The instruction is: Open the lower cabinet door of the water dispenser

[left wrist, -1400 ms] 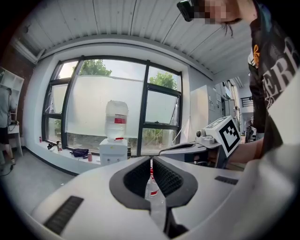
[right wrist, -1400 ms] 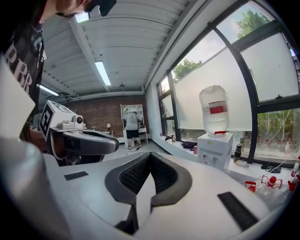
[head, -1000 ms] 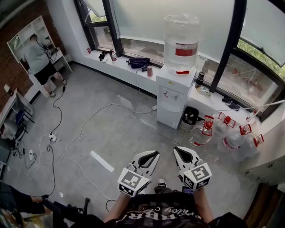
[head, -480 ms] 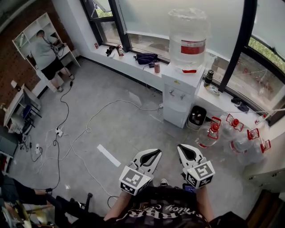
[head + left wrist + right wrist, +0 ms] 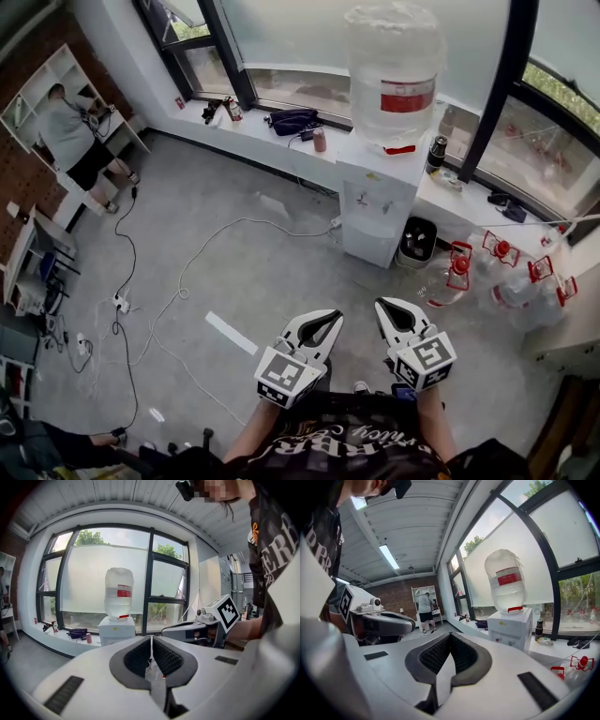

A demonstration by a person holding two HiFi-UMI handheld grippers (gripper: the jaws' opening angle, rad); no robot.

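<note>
The white water dispenser [image 5: 380,202] stands against the window sill with a big clear bottle [image 5: 394,70] on top. Its lower cabinet door [image 5: 368,246] is closed. Both grippers hover low in the head view, well short of the dispenser with bare floor between. My left gripper [image 5: 328,319] is shut with nothing in it, and its pads meet in the left gripper view [image 5: 151,639]. My right gripper [image 5: 387,307] is shut and empty too [image 5: 450,637]. The dispenser [image 5: 115,632] shows far ahead in both gripper views [image 5: 511,627].
A black bin [image 5: 412,242] sits right of the dispenser. Several water bottles [image 5: 506,277] with red caps lie beyond it. White cables [image 5: 187,281] and a white strip [image 5: 230,333] cross the grey floor. A person [image 5: 75,136] stands at a shelf far left.
Both grippers have moved forward towards the dispenser, which now looks nearer and larger. Both stayed shut.
</note>
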